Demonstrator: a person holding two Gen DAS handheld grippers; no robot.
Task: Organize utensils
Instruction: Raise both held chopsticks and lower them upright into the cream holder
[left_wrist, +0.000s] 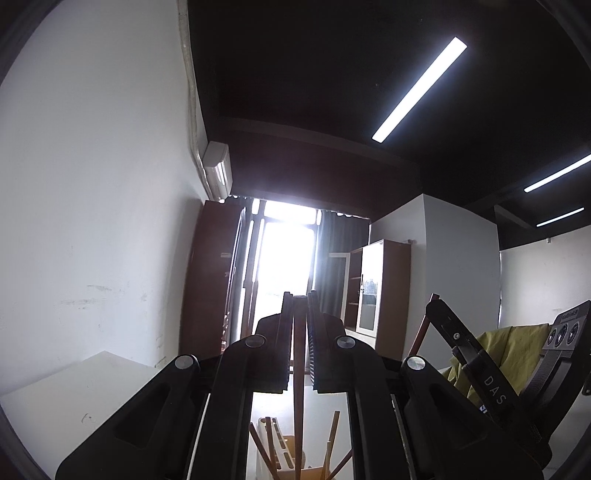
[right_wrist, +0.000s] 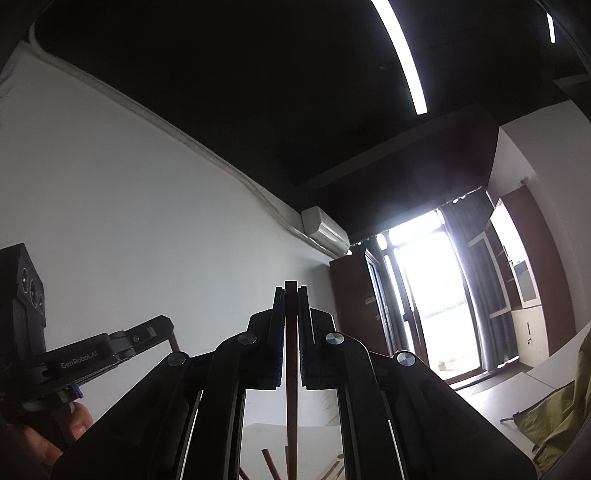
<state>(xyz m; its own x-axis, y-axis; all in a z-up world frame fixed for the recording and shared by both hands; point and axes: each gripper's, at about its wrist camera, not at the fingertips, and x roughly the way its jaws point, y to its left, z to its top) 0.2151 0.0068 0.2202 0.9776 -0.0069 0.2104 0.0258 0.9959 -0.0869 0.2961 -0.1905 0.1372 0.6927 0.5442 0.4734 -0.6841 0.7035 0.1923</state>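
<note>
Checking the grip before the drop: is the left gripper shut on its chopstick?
Shut. The left gripper has both pads pressed on the brown chopstick running between them.

Blown-out window (left_wrist: 286, 254) glare backlights the dim room; fisheye bends and darkens the edges.

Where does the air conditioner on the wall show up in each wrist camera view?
Left wrist: air conditioner sits left of centre, high on the white wall, above the brown cabinet.
Right wrist: air conditioner sits right of centre, under the dark ceiling.
Shared landmark: the bright window.
</note>
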